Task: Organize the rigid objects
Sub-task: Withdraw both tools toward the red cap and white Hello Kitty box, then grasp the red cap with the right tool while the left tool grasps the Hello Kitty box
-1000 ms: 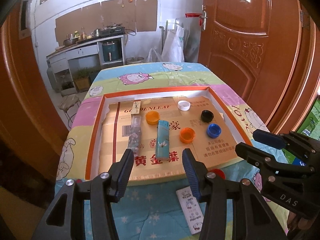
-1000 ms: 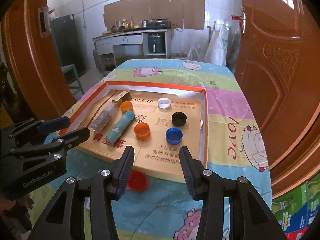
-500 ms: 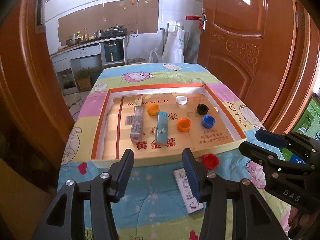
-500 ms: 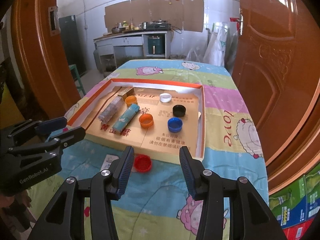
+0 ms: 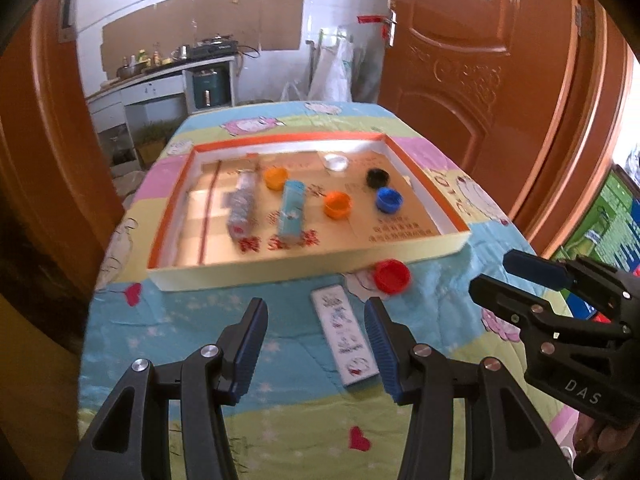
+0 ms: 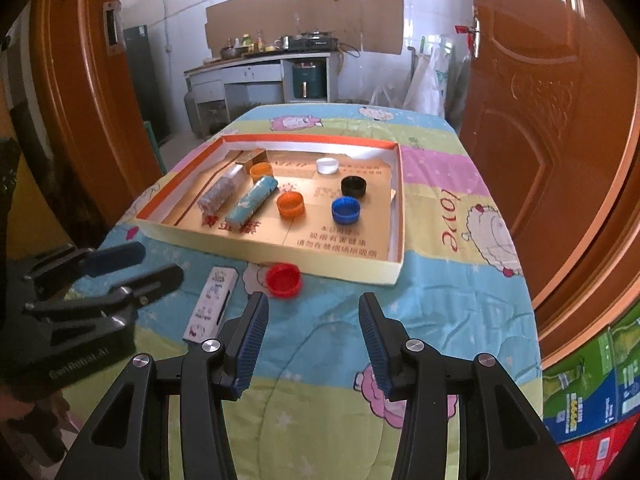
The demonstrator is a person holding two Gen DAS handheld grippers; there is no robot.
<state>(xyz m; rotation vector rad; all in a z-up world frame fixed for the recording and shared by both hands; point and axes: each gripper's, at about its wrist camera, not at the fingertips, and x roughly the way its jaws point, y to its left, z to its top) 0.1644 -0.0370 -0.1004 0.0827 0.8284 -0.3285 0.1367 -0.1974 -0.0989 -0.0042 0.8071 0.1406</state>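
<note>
right gripper (image 5: 532, 276): "das" | quilt (image 6: 452, 292): "love"

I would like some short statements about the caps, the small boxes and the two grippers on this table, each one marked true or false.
1. The red cap lies inside the tray. False: it lies on the cloth, just outside the tray's near wall.
2. Two orange caps are in the tray. True: one is nearer, one is farther back.
3. The left gripper holds the white flat box. False: its jaws are open and grip nothing; the box lies on the cloth.
4. The blue cap lies nearer to the camera than the black cap. True.
5. The right gripper is shut on a cap. False: it is open and empty.
</note>
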